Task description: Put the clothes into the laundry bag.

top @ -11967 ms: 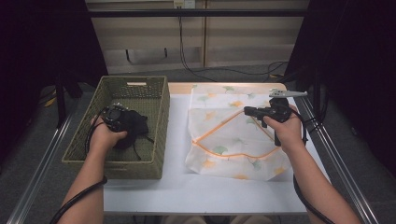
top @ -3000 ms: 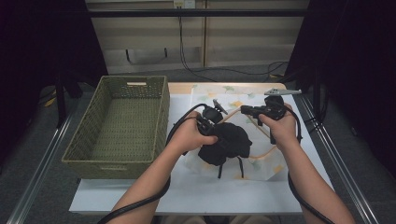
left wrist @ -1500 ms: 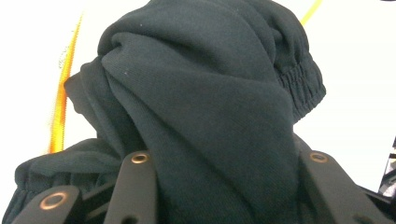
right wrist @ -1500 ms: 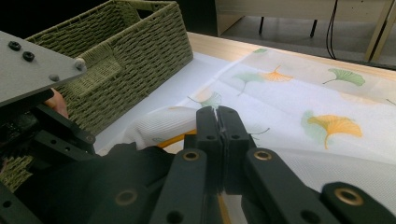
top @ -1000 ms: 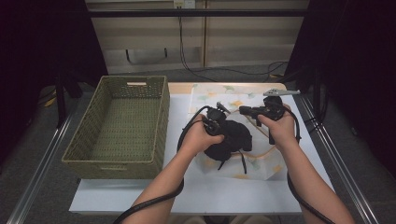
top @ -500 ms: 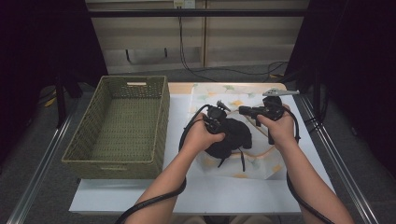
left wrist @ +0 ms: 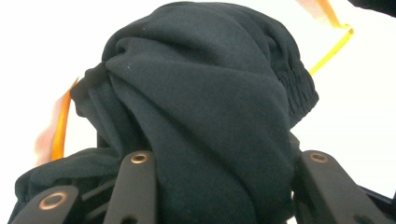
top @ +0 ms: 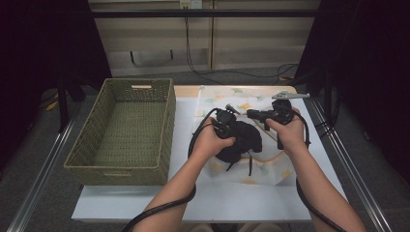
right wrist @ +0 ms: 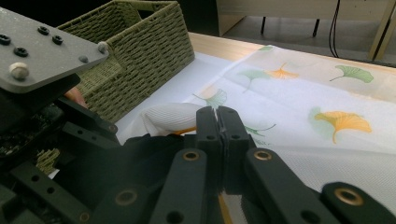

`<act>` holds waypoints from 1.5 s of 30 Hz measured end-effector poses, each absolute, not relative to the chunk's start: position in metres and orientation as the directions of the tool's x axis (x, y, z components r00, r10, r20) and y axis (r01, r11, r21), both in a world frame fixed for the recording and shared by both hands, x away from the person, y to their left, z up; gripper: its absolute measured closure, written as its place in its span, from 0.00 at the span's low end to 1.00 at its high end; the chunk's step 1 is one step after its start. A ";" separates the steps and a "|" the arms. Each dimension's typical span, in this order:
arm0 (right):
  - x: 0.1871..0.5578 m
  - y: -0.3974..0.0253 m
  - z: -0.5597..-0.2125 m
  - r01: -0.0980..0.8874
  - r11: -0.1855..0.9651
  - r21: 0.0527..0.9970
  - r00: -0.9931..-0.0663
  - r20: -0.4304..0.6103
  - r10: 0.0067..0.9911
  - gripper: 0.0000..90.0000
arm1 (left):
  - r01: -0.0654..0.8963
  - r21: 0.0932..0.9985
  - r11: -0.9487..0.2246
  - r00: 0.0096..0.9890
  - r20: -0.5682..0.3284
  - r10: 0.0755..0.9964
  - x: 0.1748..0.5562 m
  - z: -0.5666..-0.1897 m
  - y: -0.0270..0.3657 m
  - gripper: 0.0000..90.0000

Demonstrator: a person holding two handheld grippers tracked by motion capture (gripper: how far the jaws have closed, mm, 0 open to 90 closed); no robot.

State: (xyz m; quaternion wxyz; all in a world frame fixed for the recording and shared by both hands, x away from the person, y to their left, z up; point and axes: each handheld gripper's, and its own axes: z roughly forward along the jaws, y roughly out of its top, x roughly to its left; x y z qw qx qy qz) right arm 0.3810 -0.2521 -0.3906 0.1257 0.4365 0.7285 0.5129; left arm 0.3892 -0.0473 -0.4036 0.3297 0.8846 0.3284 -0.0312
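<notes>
A: Where is the black garment (top: 241, 141) right now?

B: It sits bunched on the white mesh bag (top: 270, 166) printed with ginkgo leaves, near the middle of your desk (top: 193, 198). In your left gripper view the black cloth (left wrist: 205, 102) bulges up between the two jaws, so your left tongs (top: 227, 126) are pinching the garment.

A: And your other hand?

B: Your right tongs (right wrist: 217, 122) are pressed together; in the right gripper view the two jaws meet with the bag's orange-trimmed edge (right wrist: 184, 131) just at their tips, though I cannot tell whether fabric is caught between them. In the high view they (top: 255, 114) sit just beside the garment's far side.

A: Anything else around you?

B: The green woven basket (top: 126, 126) stands on the desk to your left of the bag.
</notes>
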 end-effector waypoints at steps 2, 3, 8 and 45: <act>0.381 -0.252 -0.391 0.507 0.093 0.857 -0.589 0.265 0.764 0.99 | 0.591 0.575 -0.566 0.789 -0.266 0.554 0.389 -0.403 -0.049 0.64; 0.381 -0.252 -0.391 0.507 0.093 0.857 -0.589 0.266 0.763 0.99 | 0.588 0.580 -0.564 0.790 -0.264 0.553 0.389 -0.402 -0.050 0.64; 0.381 -0.252 -0.390 0.508 0.086 0.857 -0.588 0.272 0.762 0.99 | 0.589 0.612 -0.528 0.780 -0.260 0.569 0.393 -0.405 -0.050 0.64; 0.379 -0.252 -0.397 0.517 0.093 0.851 -0.582 0.270 0.767 0.99 | 0.602 0.594 -0.534 0.761 -0.222 0.609 0.377 -0.427 -0.039 0.20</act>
